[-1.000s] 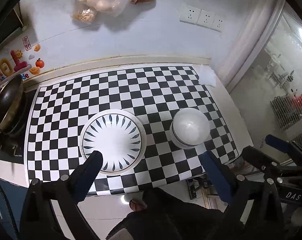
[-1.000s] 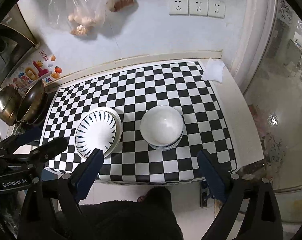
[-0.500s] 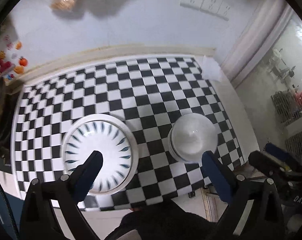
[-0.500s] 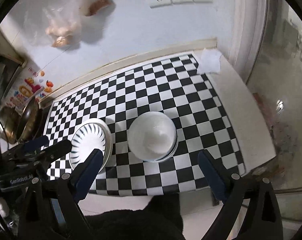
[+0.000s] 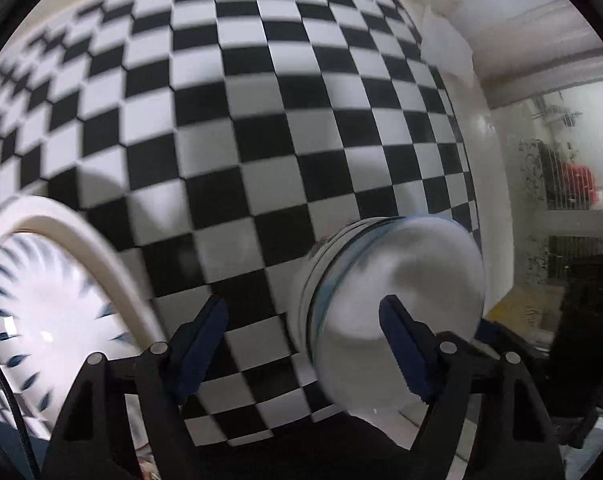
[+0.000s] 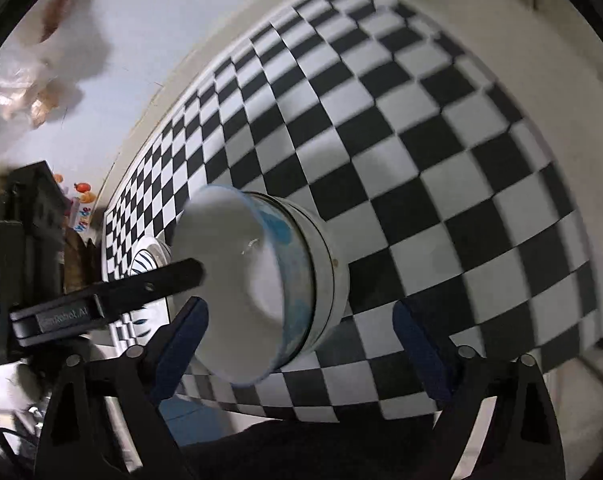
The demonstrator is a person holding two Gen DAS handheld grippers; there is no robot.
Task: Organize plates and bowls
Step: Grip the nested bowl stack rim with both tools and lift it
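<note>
A black-and-white checkered cloth (image 5: 261,128) is covering the tabletop (image 6: 541,92), which is running up to a pale wall (image 6: 149,40) ahead of both tools; bagged goods (image 6: 25,92), blurred, are hanging on that wall, and a glazed partition (image 5: 561,184) is standing to the right of the left tool. The left tool (image 5: 301,340) is closing, its right finger (image 5: 405,344) lying over the inside of the stack of white bowls (image 5: 397,300) and its left finger (image 5: 199,344) outside the rim over the cloth; whether the pads are pressing the rim cannot be told from the blur. A plate (image 5: 57,300) with dark petal marks is lying just left of this tool. The right tool (image 6: 301,348) is closing while standing wide, with the bowl stack (image 6: 253,292) between its fingers nearer the left one, and no contact visible. The left tool's arm (image 6: 101,300) is crossing in front at its left. The bowls are appearing empty.
</note>
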